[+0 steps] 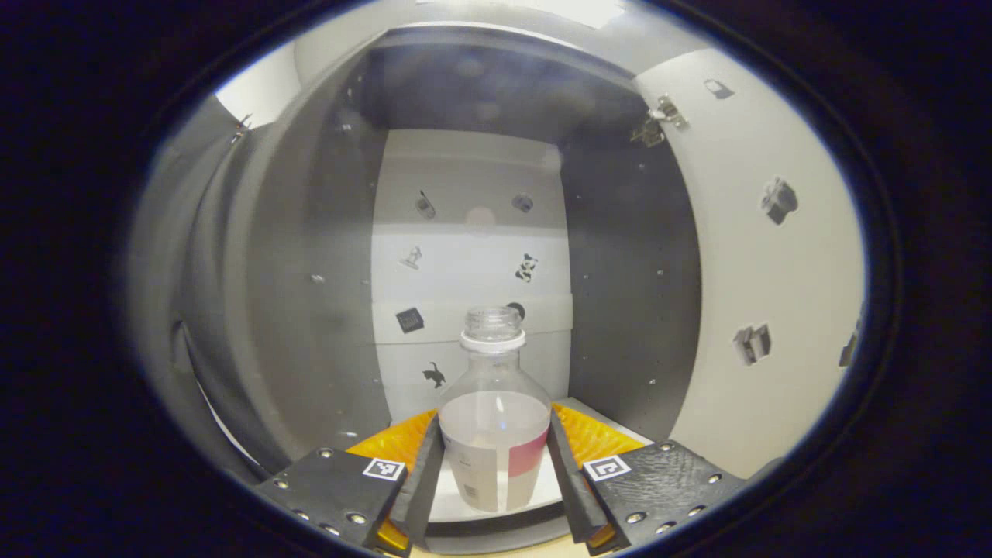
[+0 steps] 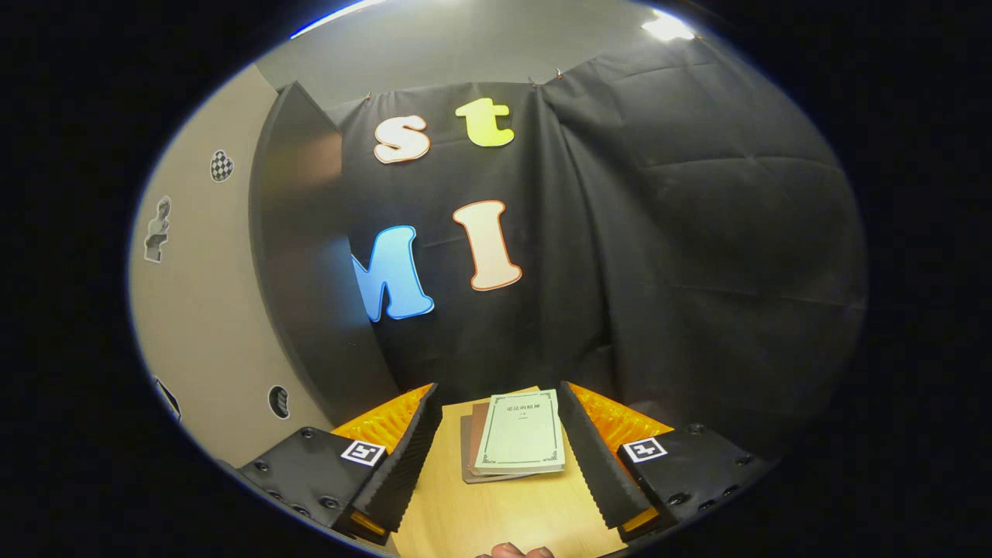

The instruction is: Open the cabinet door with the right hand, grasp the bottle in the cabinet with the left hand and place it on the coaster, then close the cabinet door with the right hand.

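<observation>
Inside the open cabinet (image 1: pixel 473 194), the uncapped bottle (image 1: pixel 494 418) stands between the left gripper (image 1: pixel 494 473) pads, which look pinched on its sides, while the right gripper (image 2: pixel 496 457) hangs spread over books (image 2: pixel 515 438); tilting the bottle could spill its liquid.
</observation>
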